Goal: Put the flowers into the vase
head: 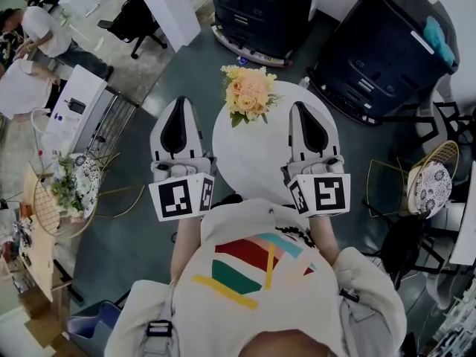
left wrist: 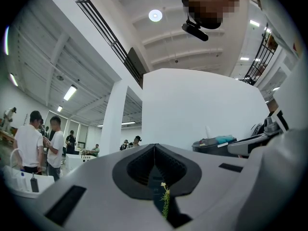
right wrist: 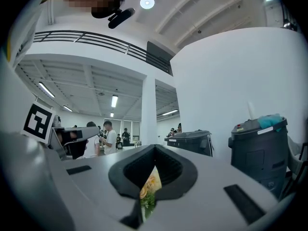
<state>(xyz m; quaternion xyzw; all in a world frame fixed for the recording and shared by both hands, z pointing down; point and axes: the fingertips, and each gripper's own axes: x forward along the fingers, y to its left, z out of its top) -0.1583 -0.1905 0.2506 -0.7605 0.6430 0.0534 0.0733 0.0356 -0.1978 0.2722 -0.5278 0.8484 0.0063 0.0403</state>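
Note:
A bouquet of peach and yellow flowers point(head: 248, 93) stands at the far edge of a round white table point(head: 253, 162); whatever holds it is hidden beneath the blooms. My left gripper point(head: 178, 103) hovers over the table's left rim, shut, with nothing between its tips. My right gripper point(head: 300, 105) is over the table's right side, just right of the bouquet, also shut and empty. In the left gripper view the jaws point(left wrist: 154, 147) meet, and a thin green sprig point(left wrist: 165, 198) shows through the slit below. In the right gripper view the shut jaws point(right wrist: 154, 147) frame a sliver of the flowers point(right wrist: 150, 184).
Dark machines stand behind the table point(head: 260, 10) and at the back right point(head: 390, 47). A wire chair with a patterned cushion point(head: 431, 181) is on the right. Another wire chair with a plant point(head: 67, 192) is on the left. People stand at the far left point(head: 37, 32).

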